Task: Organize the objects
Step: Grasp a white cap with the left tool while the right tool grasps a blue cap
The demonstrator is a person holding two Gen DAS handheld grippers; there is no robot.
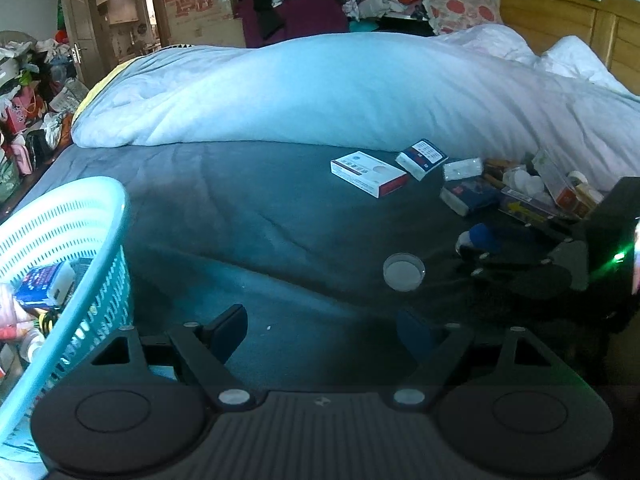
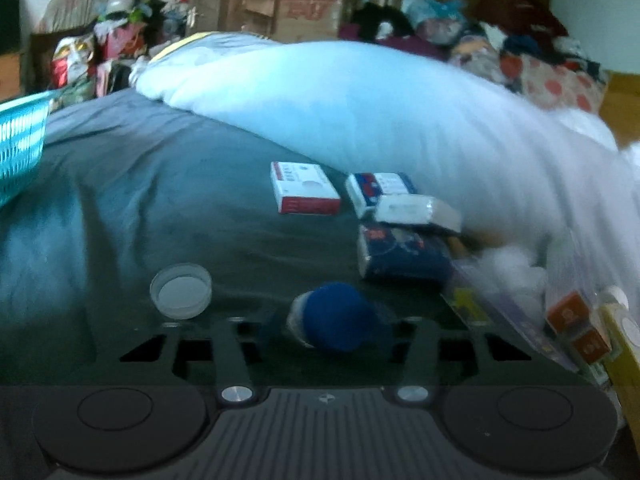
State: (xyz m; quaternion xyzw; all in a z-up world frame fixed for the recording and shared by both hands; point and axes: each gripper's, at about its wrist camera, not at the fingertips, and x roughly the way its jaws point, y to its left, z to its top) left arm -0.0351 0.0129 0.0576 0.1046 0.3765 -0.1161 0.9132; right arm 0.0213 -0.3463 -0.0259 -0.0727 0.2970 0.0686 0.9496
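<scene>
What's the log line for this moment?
left tongs: open, empty | right tongs: around blue-capped bottle | basket: partly filled | boxes: on bed

No wording can be made out anywhere; the print is too small or too blurred. The flat white carton with a red end [image 1: 369, 173] carries dark lines of print, unreadable; the white and blue packet [image 1: 422, 157] shows rows of white marks on blue, unreadable; the tall brown cardboard box by the doorway [image 1: 199, 0] bears large red characters, too faint to tell.
</scene>
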